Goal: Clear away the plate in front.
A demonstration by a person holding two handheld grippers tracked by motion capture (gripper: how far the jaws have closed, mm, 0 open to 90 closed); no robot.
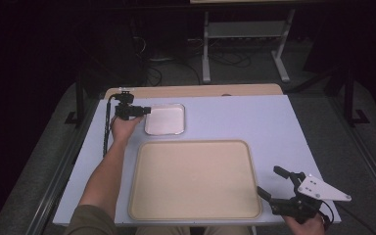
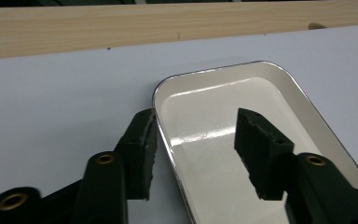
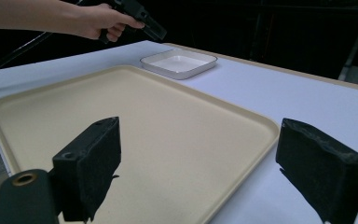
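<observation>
Lab or test bay: dark room, white table on metal frame, cables on grey floor, bare stand behind.

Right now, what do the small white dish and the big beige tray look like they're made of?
The small white dish looks like enamelled metal: glossy white inside with bright reflections and a thin dark, metallic-looking rim. It could be glazed ceramic. The big beige tray looks like moulded plastic: matte, uniform cream, with rounded corners and a raised lip.
</observation>
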